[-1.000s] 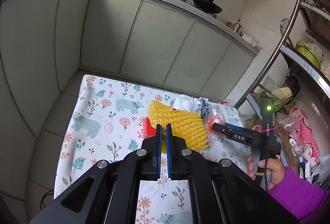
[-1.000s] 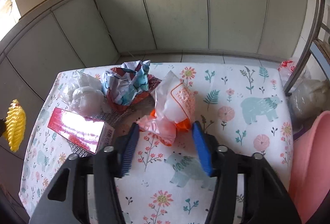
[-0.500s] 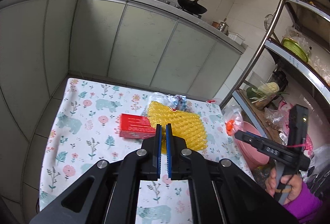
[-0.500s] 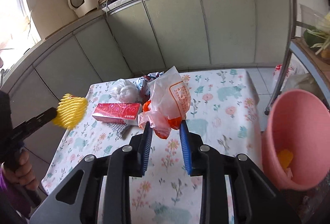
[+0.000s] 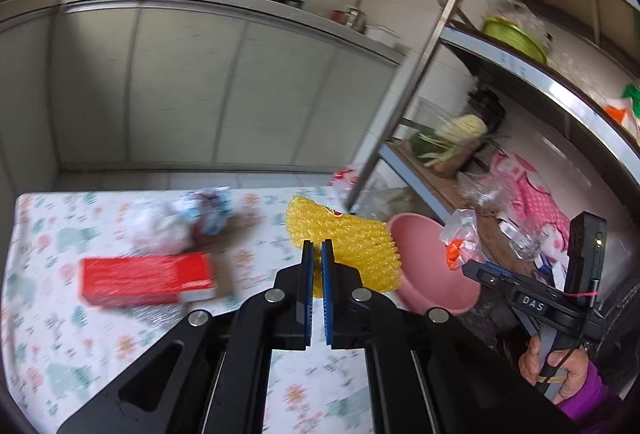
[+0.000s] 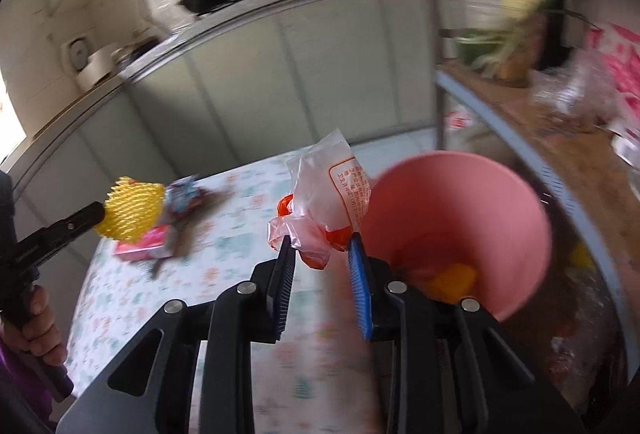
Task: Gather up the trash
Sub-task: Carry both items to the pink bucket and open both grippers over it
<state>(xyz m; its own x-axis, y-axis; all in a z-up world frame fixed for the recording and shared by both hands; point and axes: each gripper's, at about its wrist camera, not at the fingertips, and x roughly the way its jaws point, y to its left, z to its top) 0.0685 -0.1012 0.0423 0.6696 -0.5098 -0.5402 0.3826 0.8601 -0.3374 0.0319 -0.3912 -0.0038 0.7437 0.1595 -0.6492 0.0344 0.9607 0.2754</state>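
Note:
My left gripper (image 5: 316, 248) is shut on a yellow foam net (image 5: 352, 246), which hangs over the right end of the floral-cloth table (image 5: 60, 334), just left of a pink bin (image 5: 436, 298). My right gripper (image 6: 320, 246) is shut on a clear plastic bag with orange print (image 6: 332, 190), held at the left rim of the pink bin (image 6: 460, 202). The bin has yellow scraps at its bottom. Seen from the right wrist, the left gripper (image 6: 102, 218) carries the foam net (image 6: 132, 212) above the table's left part.
On the table lie a red box (image 5: 148, 278), a white bag (image 5: 156, 226) and a crumpled blue wrapper (image 5: 208, 206). A metal shelf rack (image 5: 400, 114) with vegetables and bags stands right of the bin. Grey cabinets run behind the table.
Both grippers swung right toward the pink bin. The right gripper closed on the plastic bag and lifted it off the table. The foam net stayed in the left gripper.

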